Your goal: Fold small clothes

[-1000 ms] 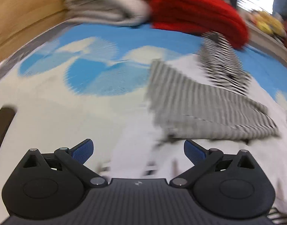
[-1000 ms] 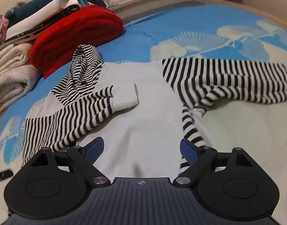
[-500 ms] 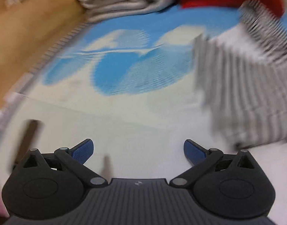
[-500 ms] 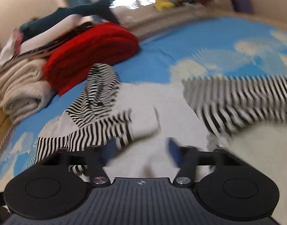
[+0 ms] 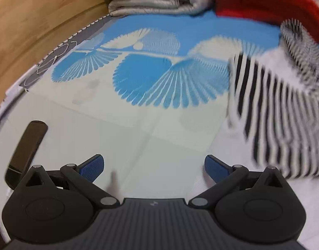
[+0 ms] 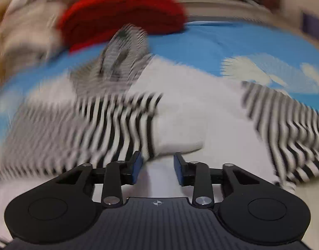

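Right view motion-blurred. Striped garment (image 6: 176,112) lies mid-bed; its white cuff sits just ahead of the right gripper (image 6: 157,167), fingers narrowed since earlier, apparently gripping nothing. Left gripper (image 5: 154,167) wide open, empty, over bare bed sheet (image 5: 121,125); garment cut off at right.

My left gripper (image 5: 154,167) and right gripper (image 6: 157,169) look alike: matte black ribbed bodies, round side discs, silver pivot screws, a small white logo behind blue-padded fingers (image 5: 92,167).

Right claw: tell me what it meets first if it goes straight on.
Probably the white cuff of the striped sleeve, just ahead of the right claw. The picture is blurred, so depth is unsure.
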